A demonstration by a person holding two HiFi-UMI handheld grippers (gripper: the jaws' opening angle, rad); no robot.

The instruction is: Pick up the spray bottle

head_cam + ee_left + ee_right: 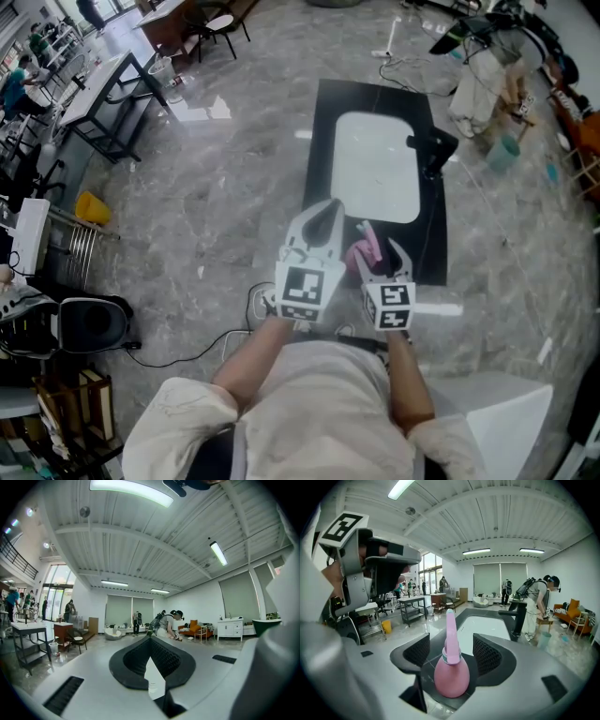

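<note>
Surface findings, located from the basin.

- Basin: white, smooth, glossy.
- Counter slab around the basin: black, smooth, with a slight sheen.
- Faucet at the basin's right edge: black, matt.
- Floor around the slab: grey, marble-look, polished, and mirrors the ceiling lights.
- Spray bottle in front of the basin: pink plastic, smooth with a soft gloss, and a paler collar band.
- Right gripper and left gripper: shells of light grey plastic, smooth and matt.
- Pads: black, finely ribbed, rubbery-looking.
- Marker cube: matt white with black printed squares.
- Sleeve, farthest from the basin: pale cloth, matt and creased.
</note>
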